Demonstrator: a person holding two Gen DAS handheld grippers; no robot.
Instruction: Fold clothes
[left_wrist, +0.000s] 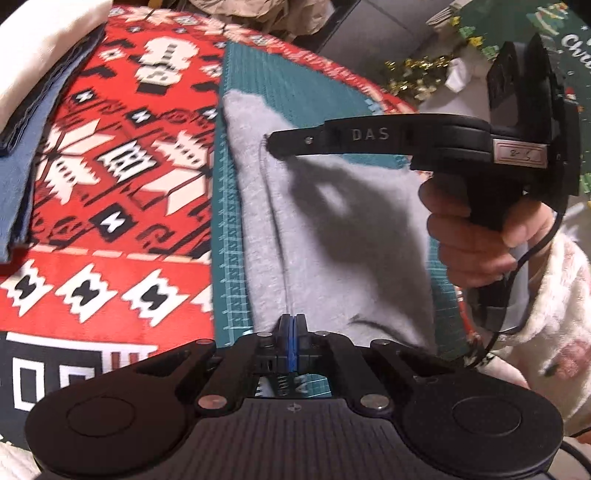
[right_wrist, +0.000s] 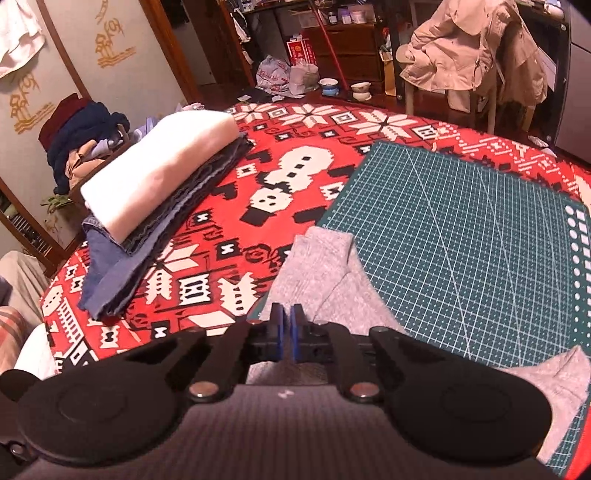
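Mid-fold on the grey garment (left_wrist: 343, 221) over the green mat (right_wrist: 461, 221), left gripper (left_wrist: 292, 325) pinched tight, right gripper (right_wrist: 287, 317) nearly closed (cloth inside? cannot tell), needing flattening next.

Green cutting mat (right_wrist: 461, 236) on red tablecloth (right_wrist: 229, 206)

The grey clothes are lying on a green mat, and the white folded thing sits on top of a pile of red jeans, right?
Almost. The pile under the white folded thing is blue denim, not red; the right wrist view shows it. The red is the patterned cloth underneath. The grey clothes do lie on the green mat.
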